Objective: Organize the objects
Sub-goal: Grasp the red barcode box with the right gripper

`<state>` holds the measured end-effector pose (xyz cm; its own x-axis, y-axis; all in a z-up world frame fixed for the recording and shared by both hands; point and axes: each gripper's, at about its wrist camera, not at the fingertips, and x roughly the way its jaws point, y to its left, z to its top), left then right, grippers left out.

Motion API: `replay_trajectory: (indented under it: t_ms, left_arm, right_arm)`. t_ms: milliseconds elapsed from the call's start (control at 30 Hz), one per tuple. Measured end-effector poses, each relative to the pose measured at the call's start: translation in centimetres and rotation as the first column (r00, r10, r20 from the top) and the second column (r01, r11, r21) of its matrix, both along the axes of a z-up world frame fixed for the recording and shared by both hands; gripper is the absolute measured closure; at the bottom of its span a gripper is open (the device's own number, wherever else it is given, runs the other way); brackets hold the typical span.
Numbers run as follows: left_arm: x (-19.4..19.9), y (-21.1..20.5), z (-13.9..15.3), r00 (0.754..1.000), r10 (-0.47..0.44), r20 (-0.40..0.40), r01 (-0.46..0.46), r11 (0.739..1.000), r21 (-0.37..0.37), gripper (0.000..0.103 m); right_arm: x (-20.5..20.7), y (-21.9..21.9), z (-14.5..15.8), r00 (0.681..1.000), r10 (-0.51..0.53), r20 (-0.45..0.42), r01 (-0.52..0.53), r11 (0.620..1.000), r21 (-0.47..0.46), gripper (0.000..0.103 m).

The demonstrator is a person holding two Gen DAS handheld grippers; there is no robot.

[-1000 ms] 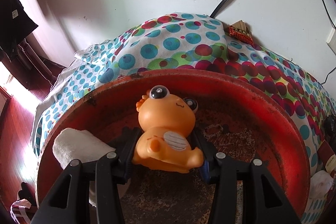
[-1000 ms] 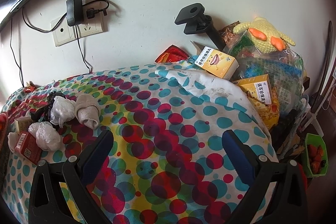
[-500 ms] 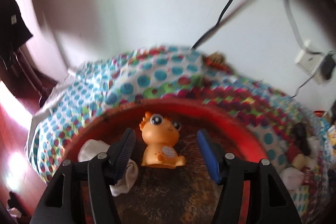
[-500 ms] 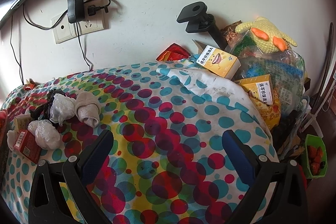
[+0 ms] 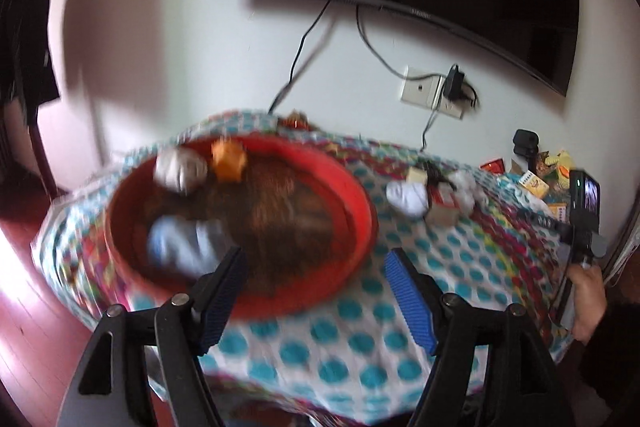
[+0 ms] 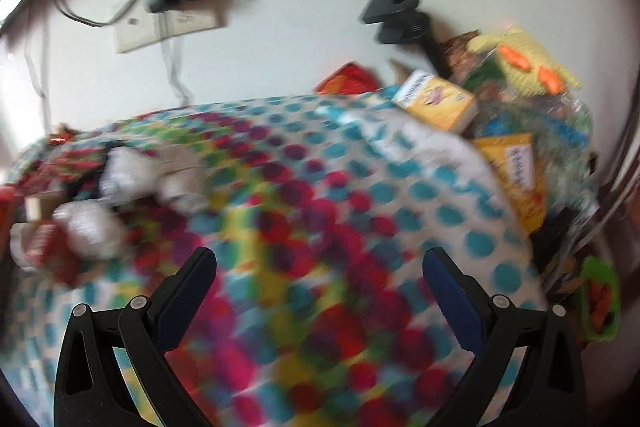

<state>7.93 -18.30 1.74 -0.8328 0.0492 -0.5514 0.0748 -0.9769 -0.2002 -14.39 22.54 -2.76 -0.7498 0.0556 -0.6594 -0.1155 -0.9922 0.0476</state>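
- We are holding the left gripper [image 5: 316, 279] wide open and empty; its jaws have just been opening, with nothing between them.
- The orange toy [image 5: 229, 163] is sitting in the red basin [image 5: 344, 183], at the far side.
- We are keeping the right gripper [image 6: 320, 291] spread and empty too.
- The white bundles [image 6: 90, 227] are lying at the left on the dotted cloth [image 6: 400, 195]. They are looking soft and light, so we are judging a pinch across the middle best.

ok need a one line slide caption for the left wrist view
Open left tongs hang empty over the dotted cloth, the orange toy left in the red basin.
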Motion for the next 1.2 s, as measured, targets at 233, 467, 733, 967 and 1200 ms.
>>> replay_trajectory:
  t_ms: [233, 467, 733, 967, 1200]
  left_arm:
    - [1.7, 1.1, -4.8, 0.996, -0.020, 0.082, 0.017, 0.999, 0.043, 0.029]
    - [2.0, -0.2, -5.0, 0.999, -0.010, 0.049, 0.005, 0.996, 0.091, 0.029]
    - [1.4, -0.8, -5.5, 0.997, -0.012, 0.079, 0.001, 0.990, 0.141, 0.029]
    - [1.1, -0.1, -6.0, 0.994, -0.020, 0.104, 0.008, 0.993, 0.121, 0.029]
    - [1.4, 1.0, -6.0, 0.994, -0.025, 0.107, 0.017, 0.997, 0.080, 0.029]
  right_arm:
    - [1.8, -13.3, -0.1, 0.958, 0.280, 0.054, -0.284, 0.955, 0.087, 0.002]
    - [-0.8, -18.5, -2.3, 0.962, 0.221, 0.157, -0.223, 0.975, -0.005, 0.030]
    - [-2.3, -20.1, -1.9, 0.966, 0.209, 0.150, -0.214, 0.977, 0.018, 0.040]
    - [-3.2, -19.4, -2.2, 0.967, 0.202, 0.158, -0.204, 0.979, -0.007, 0.060]
    - [-0.7, -14.0, -1.8, 0.974, 0.171, 0.147, -0.181, 0.982, 0.059, 0.060]
